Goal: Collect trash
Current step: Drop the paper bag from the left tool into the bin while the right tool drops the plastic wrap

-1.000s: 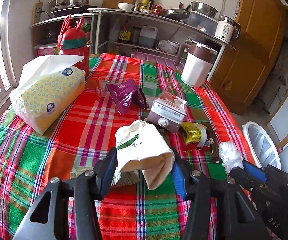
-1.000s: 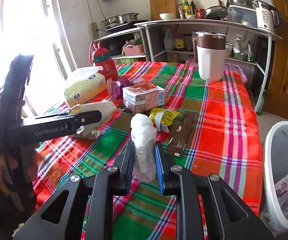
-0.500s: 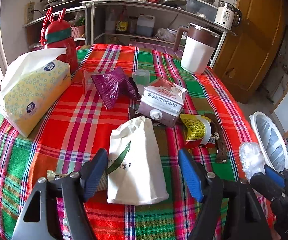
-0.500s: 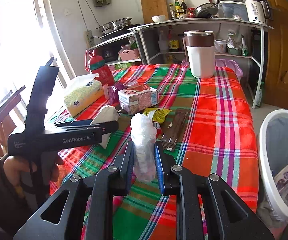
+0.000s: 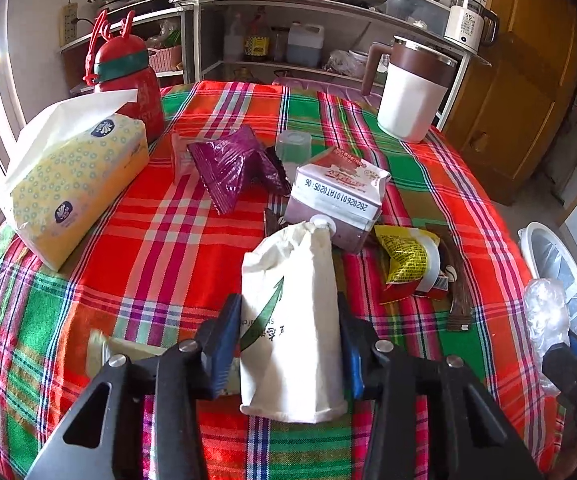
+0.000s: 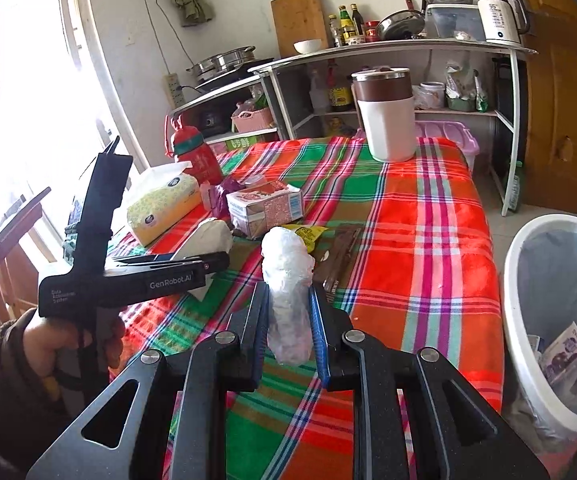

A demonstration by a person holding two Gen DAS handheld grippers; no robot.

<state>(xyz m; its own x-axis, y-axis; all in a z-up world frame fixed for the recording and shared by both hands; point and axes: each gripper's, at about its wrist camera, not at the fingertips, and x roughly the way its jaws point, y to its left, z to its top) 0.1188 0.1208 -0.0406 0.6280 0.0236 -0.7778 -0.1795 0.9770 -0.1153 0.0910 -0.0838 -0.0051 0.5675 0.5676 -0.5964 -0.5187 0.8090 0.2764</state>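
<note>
Plaid cloth in red, green and orange covers the surface (image 5: 176, 240), which stands in a kitchen with metal shelves (image 6: 408, 50) of pots and bottles behind it and a wooden door (image 5: 528, 92) to one side. A white jug (image 5: 410, 92), a red bottle (image 5: 132, 84) and a tissue pack (image 5: 72, 184) stand toward the back. A white bin (image 6: 516, 272) with a liner sits on the floor beside the surface.

Trash lies in the middle: a purple wrapper (image 5: 228, 168), a carton (image 5: 336, 196) on its side, a yellow packet (image 5: 404, 256) and a brown wrapper (image 5: 458, 292).

A white paper bag (image 5: 292, 320) with a green arrow stands between the pads of the left hand-held gripper (image 5: 288, 344), whose jaws have just been closing; both pads now press its sides. The right hand-held gripper (image 6: 288, 316) is clamped on a crumpled wad of clear plastic (image 6: 288, 280), held above the surface's near edge.

A person's hand (image 6: 68, 340) in a brown sleeve holds the left tool. Something pale lies under the left gripper's finger, mostly hidden, and I cannot tell what it is. The bag's print is too small to read. Papers in the bin are partly cut off by its rim.
</note>
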